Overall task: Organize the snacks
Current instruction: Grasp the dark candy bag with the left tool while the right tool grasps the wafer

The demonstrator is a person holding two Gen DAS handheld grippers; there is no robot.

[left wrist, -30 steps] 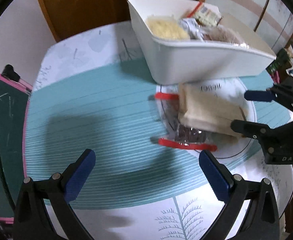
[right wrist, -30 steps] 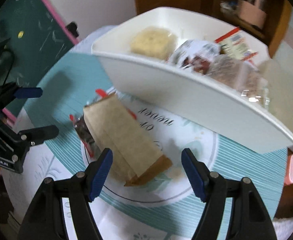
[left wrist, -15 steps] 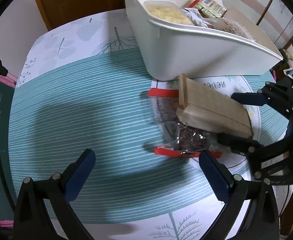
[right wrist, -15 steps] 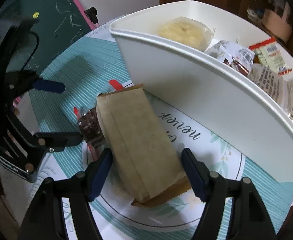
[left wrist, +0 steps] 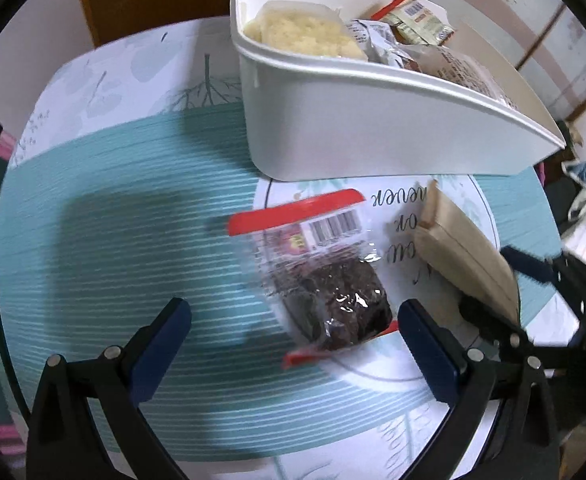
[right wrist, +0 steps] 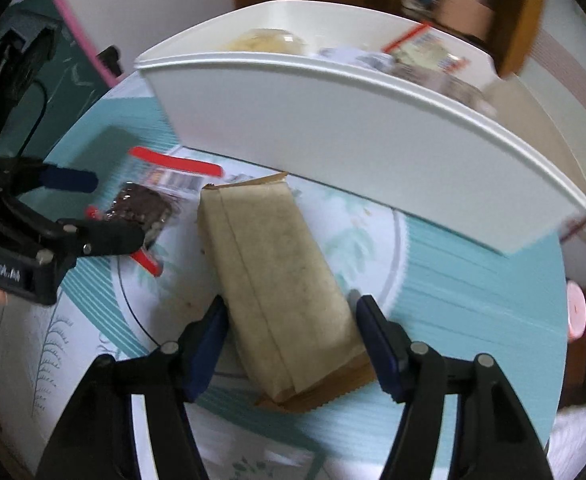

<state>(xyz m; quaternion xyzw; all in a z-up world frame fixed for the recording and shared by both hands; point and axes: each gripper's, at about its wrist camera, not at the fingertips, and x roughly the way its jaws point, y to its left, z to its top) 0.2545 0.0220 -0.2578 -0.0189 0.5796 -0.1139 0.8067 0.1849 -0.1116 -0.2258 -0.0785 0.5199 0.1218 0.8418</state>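
Right gripper (right wrist: 291, 334) closing around brown paper packet (right wrist: 277, 276), pads not yet pressing; left gripper (left wrist: 293, 348) apart. Risk: packet slipping sideways, nudging clear snack bag (left wrist: 325, 276).

We see a brown paper packet (right wrist: 277, 280) lying flat beside a clear, red-edged pouch of dark snacks (left wrist: 329, 284). Behind them stands a white bin (left wrist: 373, 132) filled with wrapped snacks.

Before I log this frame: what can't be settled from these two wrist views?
- White bin, right wrist view: near wall hides most snacks; motion blur smears the rest.
- Brown paper packet: blank side faces the camera, contents unknown. Whether the right tool pads touch it is unclear.
- Clear dark-snack bag, left wrist view: label blurred, unreadable.
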